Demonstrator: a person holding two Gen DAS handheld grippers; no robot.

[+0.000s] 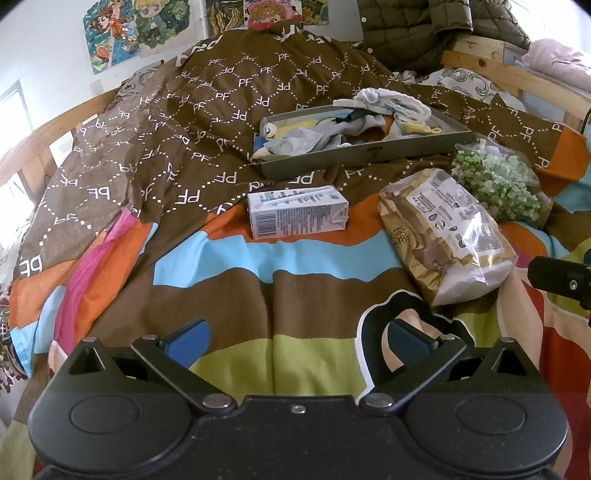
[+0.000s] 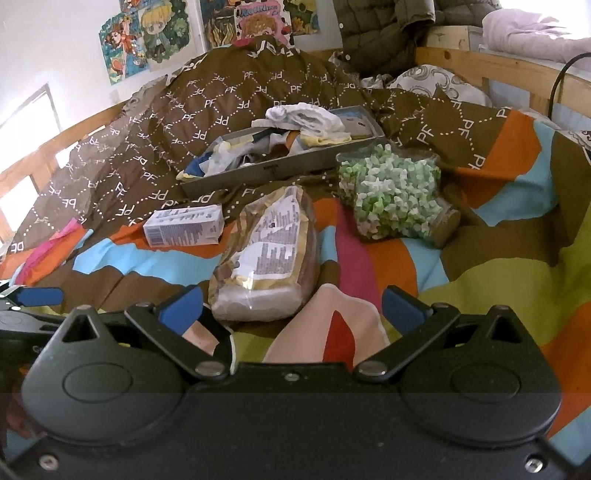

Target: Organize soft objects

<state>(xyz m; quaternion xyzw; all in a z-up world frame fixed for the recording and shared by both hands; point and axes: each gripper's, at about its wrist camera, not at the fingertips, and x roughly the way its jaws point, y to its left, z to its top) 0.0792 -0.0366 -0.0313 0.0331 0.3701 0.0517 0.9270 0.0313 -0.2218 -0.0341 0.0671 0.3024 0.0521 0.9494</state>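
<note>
Left gripper (image 1: 295,341): hovering low over the striped quilt (image 1: 236,295), blue-padded jaws standing wide apart, holding nothing.

Right gripper (image 2: 291,308): also hanging over the quilt, jaws spread wide and gripping nothing; the near end of the bread bag (image 2: 264,258) is lying just ahead, between the fingertips' lines but not touching them.

Grey tray (image 1: 369,153): sitting on the brown lettered blanket (image 1: 207,110) toward the back of the bed, tilting slightly. Socks and small cloths (image 1: 325,134) are lying heaped inside it (white, grey, yellow and blue pieces, some spilling over the far rim).

Milk carton (image 1: 297,214): lying on its side in front of the tray, apart from it.

Bread bag: lying lengthwise to the right of the carton, label facing up.

Bag of green and white sweets (image 1: 496,182): resting just beyond the bread bag, beside the tray's right end.

Cartoon posters (image 1: 136,29): hanging on the wall behind the bed. A dark padded jacket (image 1: 413,33) is lying heaped at the headboard.
</note>
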